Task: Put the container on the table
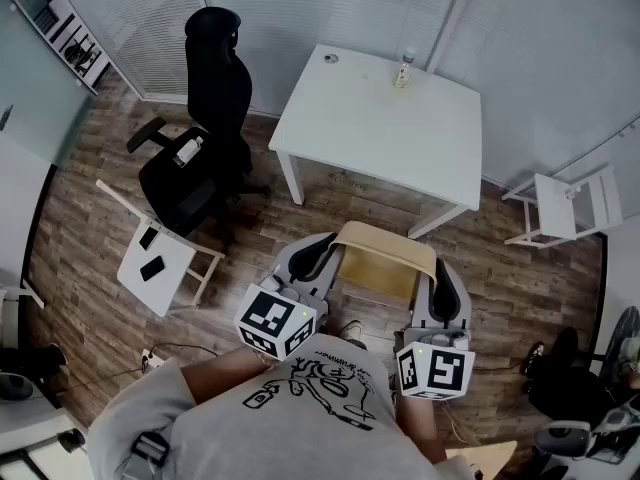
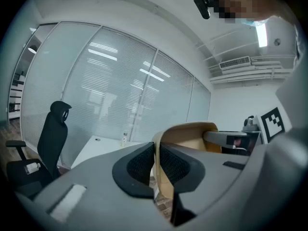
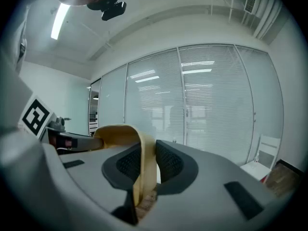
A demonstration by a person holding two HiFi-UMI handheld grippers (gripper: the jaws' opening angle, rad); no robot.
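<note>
Shows the container [image 1: 385,258] off the floor [image 1: 90,268], near side of the white table [image 1: 400,133], with left gripper [image 1: 308,260] and right gripper [image 1: 450,293] each clamped on 1 wall; leaves placing on the tabletop undone.

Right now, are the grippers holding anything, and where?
Yes. The left gripper and right gripper each pinch an opposite side wall of the tan container.
</note>
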